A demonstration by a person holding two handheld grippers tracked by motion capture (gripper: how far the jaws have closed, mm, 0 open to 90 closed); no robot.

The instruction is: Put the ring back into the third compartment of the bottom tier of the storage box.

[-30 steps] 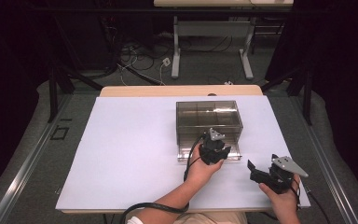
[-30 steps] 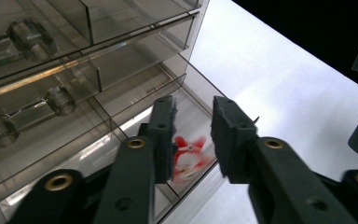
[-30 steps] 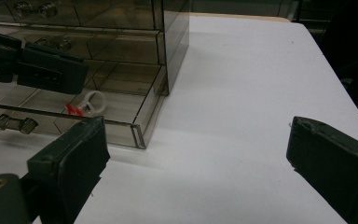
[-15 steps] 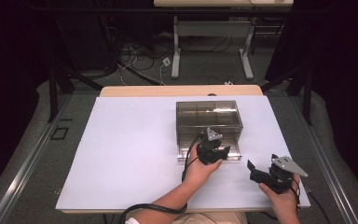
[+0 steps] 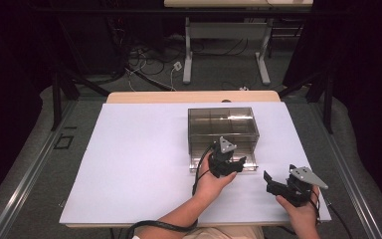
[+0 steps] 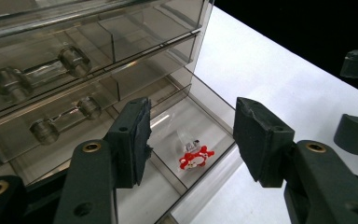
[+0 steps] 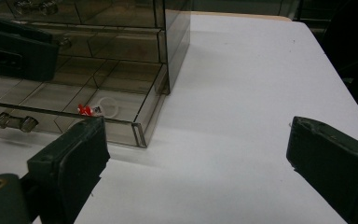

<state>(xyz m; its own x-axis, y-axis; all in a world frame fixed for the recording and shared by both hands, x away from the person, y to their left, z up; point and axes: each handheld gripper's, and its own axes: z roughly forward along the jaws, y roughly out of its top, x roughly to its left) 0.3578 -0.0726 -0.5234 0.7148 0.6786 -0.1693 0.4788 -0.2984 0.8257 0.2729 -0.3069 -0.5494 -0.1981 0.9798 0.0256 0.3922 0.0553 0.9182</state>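
Lying in open bottom drawer point(image 6: 205, 122): one red charm point(image 6: 196, 158); three drawers.

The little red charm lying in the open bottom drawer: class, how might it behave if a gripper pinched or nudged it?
The red charm looks tiny beside the left gripper, so it is probably very light. On the smooth clear drawer floor, a nudge would likely slide it. Its uneven shape and attached clear piece could make it twist in a pinch.
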